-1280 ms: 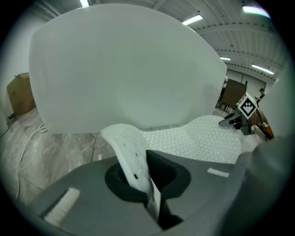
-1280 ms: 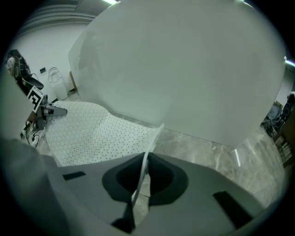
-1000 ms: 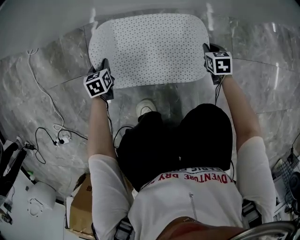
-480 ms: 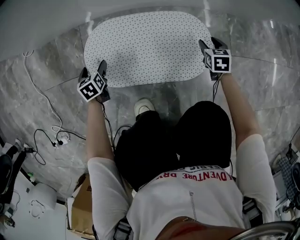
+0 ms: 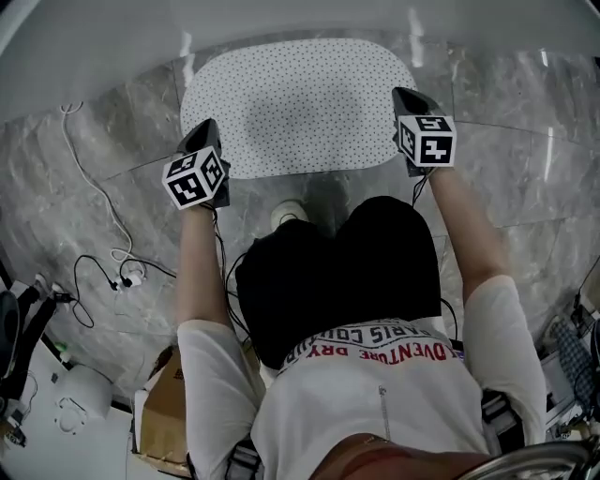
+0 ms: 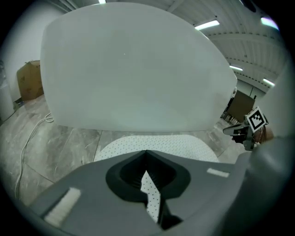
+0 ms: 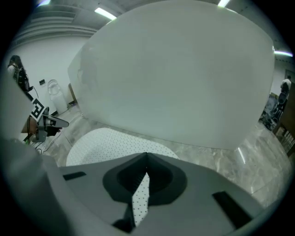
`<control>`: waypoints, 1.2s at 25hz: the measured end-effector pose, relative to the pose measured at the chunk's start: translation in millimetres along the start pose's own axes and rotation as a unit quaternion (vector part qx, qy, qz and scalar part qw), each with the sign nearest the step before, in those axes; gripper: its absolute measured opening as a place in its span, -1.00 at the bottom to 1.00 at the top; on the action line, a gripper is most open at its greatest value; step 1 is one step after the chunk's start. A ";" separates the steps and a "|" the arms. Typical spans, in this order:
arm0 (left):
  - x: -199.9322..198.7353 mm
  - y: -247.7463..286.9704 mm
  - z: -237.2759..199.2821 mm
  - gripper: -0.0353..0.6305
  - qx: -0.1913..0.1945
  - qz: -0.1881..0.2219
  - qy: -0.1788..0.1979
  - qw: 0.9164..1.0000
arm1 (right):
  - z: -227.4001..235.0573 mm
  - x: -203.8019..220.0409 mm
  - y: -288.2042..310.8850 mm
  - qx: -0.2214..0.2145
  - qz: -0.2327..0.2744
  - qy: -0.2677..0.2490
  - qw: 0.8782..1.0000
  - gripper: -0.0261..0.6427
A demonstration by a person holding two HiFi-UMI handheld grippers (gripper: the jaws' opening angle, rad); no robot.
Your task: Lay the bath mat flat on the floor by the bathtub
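Note:
The white dotted bath mat (image 5: 295, 103) lies flat on the grey marble floor, its far edge against the white bathtub (image 5: 281, 19). My left gripper (image 5: 204, 133) hovers over the mat's near left corner. My right gripper (image 5: 405, 96) hovers over its right edge. Both pairs of jaws are closing together with nothing between them. In the left gripper view the mat (image 6: 156, 144) lies ahead below the tub wall (image 6: 138, 69), and only a sliver of it shows through the jaw slit (image 6: 147, 159). The right gripper view shows the same mat (image 7: 106, 143) and jaws (image 7: 146, 161).
A white cable (image 5: 94, 187) runs over the floor at the left to a plug block (image 5: 127, 278). A cardboard box (image 5: 159, 412) and white gear stand at the lower left. The person's shoe (image 5: 291, 214) is just short of the mat's near edge.
Both grippers have drawn back and up from the mat's edges. The mat, curled at its left end a second ago, now lies flat. The person's body has leant further forward.

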State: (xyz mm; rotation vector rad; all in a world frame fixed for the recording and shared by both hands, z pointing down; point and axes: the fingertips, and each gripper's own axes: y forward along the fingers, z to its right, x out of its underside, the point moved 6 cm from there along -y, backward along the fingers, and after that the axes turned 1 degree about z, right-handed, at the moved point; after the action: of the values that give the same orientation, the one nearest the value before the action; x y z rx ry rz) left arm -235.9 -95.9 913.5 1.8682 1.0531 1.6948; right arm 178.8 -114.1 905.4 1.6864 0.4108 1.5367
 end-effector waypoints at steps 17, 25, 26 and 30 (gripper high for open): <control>-209.8 -236.0 120.4 -0.86 0.057 0.088 -0.013 0.994 | -86.6 -205.4 -231.2 -0.068 0.042 0.026 0.996 -0.89; -332.2 -385.8 165.0 -0.86 0.085 0.136 -0.003 0.987 | -132.4 -327.7 -368.3 -0.136 0.067 -0.009 0.988 -0.89; -345.0 -401.7 170.5 -0.86 0.086 0.143 0.003 0.986 | -135.5 -341.7 -383.0 -0.135 0.068 -0.012 0.988 -0.89; -390.4 -462.6 188.9 -0.86 0.073 0.177 0.031 0.981 | -146.0 -391.7 -441.1 -0.132 0.078 -0.006 0.988 -0.89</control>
State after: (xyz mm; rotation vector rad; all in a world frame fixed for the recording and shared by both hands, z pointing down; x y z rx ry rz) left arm -164.7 -60.9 284.4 2.2171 0.9321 1.9249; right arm 78.5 -63.7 308.1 1.5478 0.0652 1.6142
